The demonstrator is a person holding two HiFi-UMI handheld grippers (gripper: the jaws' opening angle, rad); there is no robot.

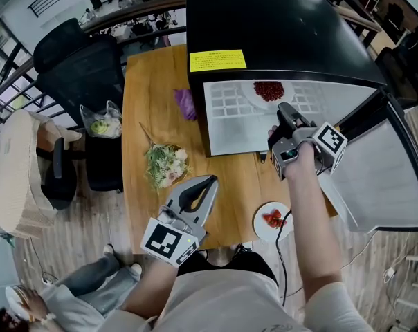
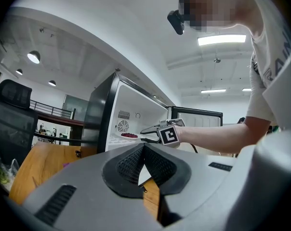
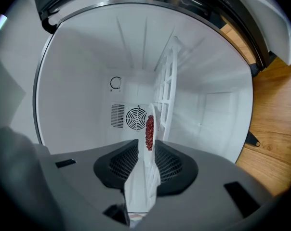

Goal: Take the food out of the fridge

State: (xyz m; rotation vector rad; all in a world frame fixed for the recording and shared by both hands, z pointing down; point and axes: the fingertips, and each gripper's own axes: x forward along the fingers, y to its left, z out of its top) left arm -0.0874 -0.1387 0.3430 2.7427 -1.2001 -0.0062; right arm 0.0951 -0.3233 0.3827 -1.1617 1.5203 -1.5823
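A black mini fridge [image 1: 278, 26] stands on the wooden table [image 1: 150, 109] with its door [image 1: 385, 178] swung open to the right. On the white shelf inside rests a white plate [image 1: 256, 97] of dark red food [image 1: 268, 90]. My right gripper [image 1: 284, 109] reaches into the opening. In the right gripper view the plate's rim [image 3: 154, 124] runs edge-on between the pads, and the right gripper [image 3: 146, 148] is shut on it. My left gripper [image 1: 207, 182] hovers over the table's front part, shut and holding nothing [image 2: 144, 148]. From it I see the red food [image 2: 129, 135] deep in the fridge.
A second small plate with red pieces [image 1: 271, 220] sits at the table's front edge, under my right arm. A flower bunch [image 1: 166, 164] and a purple object [image 1: 185, 104] lie left of the fridge. A black chair [image 1: 77, 68] with a bag [image 1: 102, 123] stands beside the table.
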